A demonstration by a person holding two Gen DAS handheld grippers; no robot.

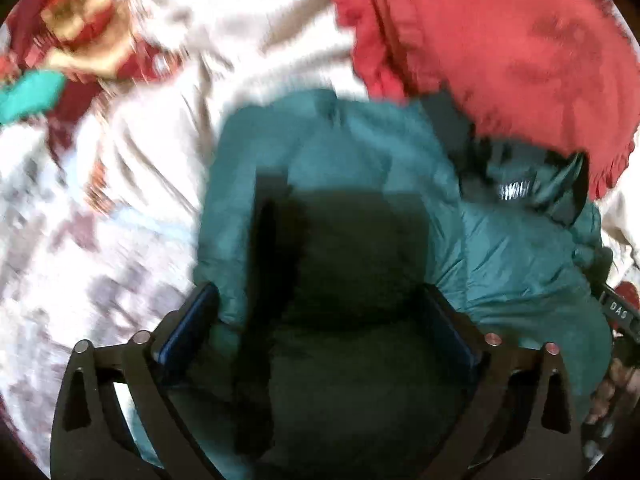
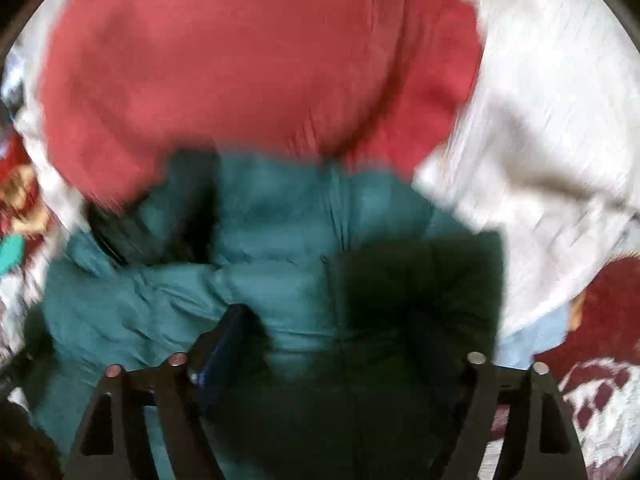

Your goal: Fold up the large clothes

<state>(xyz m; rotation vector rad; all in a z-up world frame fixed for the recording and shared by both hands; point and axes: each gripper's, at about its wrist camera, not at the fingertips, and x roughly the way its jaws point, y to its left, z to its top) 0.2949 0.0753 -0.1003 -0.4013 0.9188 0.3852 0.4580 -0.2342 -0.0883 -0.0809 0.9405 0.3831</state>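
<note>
A dark teal puffy jacket (image 1: 360, 184) lies bunched on a bed, blurred by motion. It also fills the lower middle of the right wrist view (image 2: 280, 240). My left gripper (image 1: 320, 308) stands wide open just over the jacket, its blue-padded fingers (image 1: 196, 316) spread on either side of the fabric. My right gripper (image 2: 352, 320) is also wide open above the jacket; only its left finger (image 2: 224, 336) shows clearly. Part of the right gripper (image 1: 618, 312) appears at the right edge of the left wrist view.
A red ruffled pillow (image 1: 500, 40) lies against the jacket's far side, also in the right wrist view (image 2: 240, 60). A white sheet (image 1: 240, 40) and a red and white patterned bedspread (image 1: 60, 240) cover the bed. A small teal item (image 1: 28, 96) lies at far left.
</note>
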